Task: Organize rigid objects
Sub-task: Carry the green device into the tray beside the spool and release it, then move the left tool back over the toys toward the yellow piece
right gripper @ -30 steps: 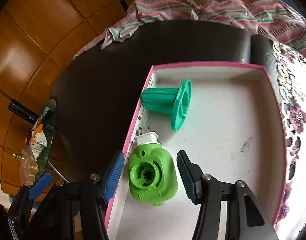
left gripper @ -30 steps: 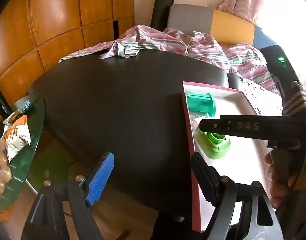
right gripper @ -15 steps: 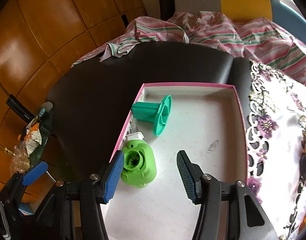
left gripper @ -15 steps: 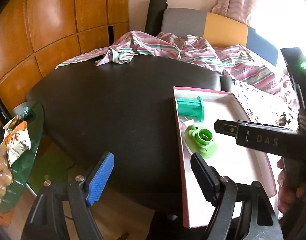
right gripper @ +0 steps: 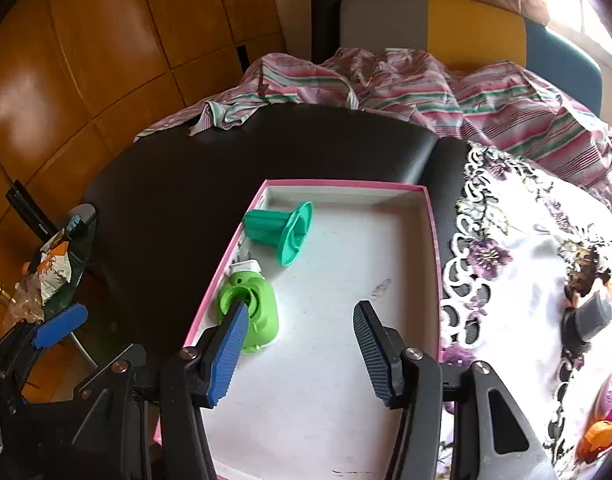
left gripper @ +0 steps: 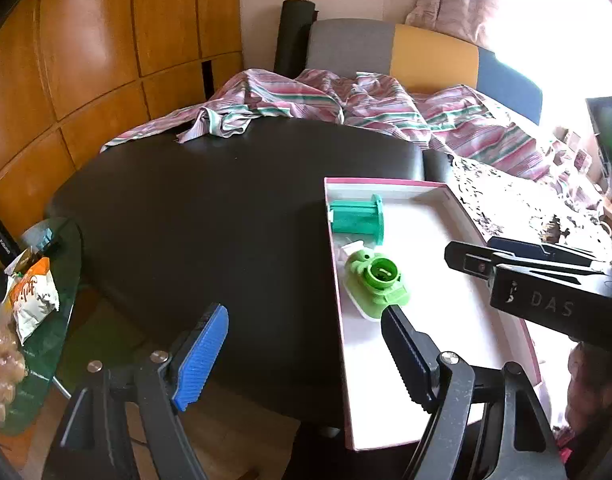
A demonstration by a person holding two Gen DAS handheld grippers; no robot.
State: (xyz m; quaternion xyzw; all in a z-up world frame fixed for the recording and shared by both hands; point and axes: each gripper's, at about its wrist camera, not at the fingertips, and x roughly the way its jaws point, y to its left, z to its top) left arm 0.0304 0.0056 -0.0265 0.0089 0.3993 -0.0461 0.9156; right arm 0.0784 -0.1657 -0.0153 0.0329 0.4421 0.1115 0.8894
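both grippers, left (left gripper: pixel 302 354) and right (right gripper: pixel 300 354), hang empty, jaws apart. green plug (right gripper: pixel 248 310) lies in the tray (right gripper: pixel 345 184) at nine o'clock, beside the spool (right gripper: pixel 280 232). risk: reaching for more pieces could nudge the tray's overhanging edge.

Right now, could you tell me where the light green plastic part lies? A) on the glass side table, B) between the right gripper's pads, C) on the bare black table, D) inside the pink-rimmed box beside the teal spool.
D: the light green part rests on the white floor of the pink-rimmed box, near the teal spool; the right gripper holds nothing.
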